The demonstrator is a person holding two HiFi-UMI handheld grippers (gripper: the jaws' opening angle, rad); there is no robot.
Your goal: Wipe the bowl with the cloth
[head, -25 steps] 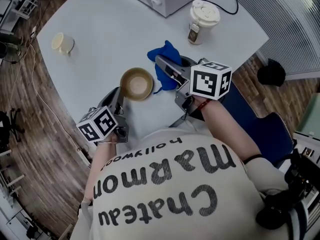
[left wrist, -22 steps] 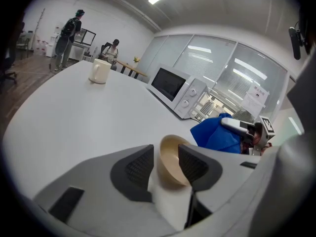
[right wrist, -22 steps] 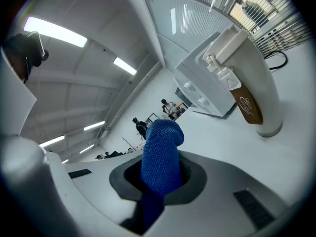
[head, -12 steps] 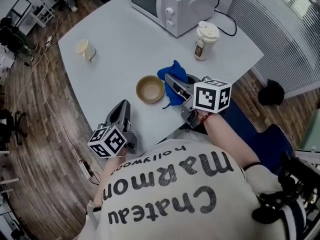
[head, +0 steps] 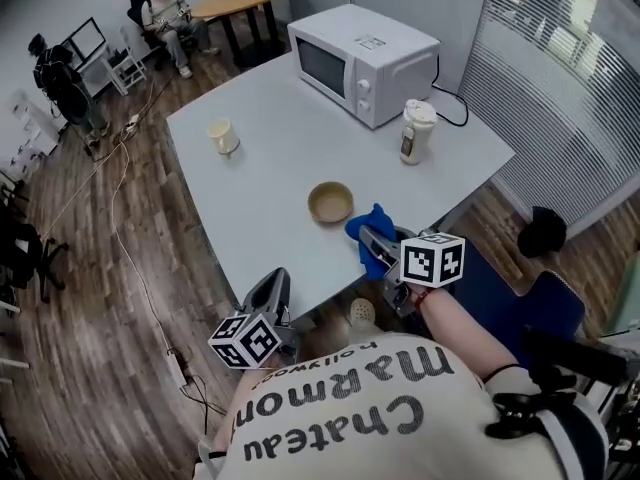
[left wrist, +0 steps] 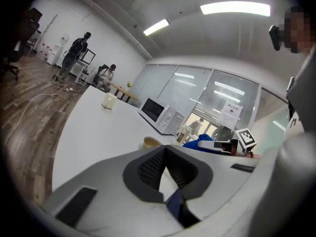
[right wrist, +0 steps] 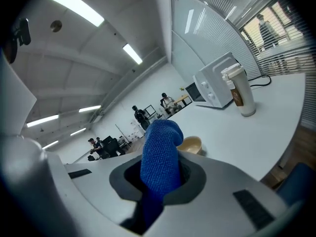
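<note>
A tan bowl (head: 330, 202) stands on the white table (head: 270, 183) near its front edge; it also shows small in the left gripper view as the bowl (left wrist: 151, 142) and behind the cloth as the bowl (right wrist: 190, 143). My right gripper (head: 372, 244) is shut on a blue cloth (head: 366, 226), just right of the bowl at the table edge. The cloth (right wrist: 159, 158) sticks up from between its jaws. My left gripper (head: 274, 290) is shut and empty, drawn back off the table's front edge, its pads (left wrist: 165, 169) touching.
A white microwave (head: 362, 62) and a lidded drink cup (head: 415, 130) stand at the far right of the table. A cream mug (head: 222, 136) sits on the left side. People sit and stand at desks in the far left background. A blue chair (head: 520, 298) is at my right.
My left gripper has left the bowl and pulled back off the table edge, its jaws closing. My right gripper with the cloth has drawn back from the bowl. The head view has lifted and widened.
</note>
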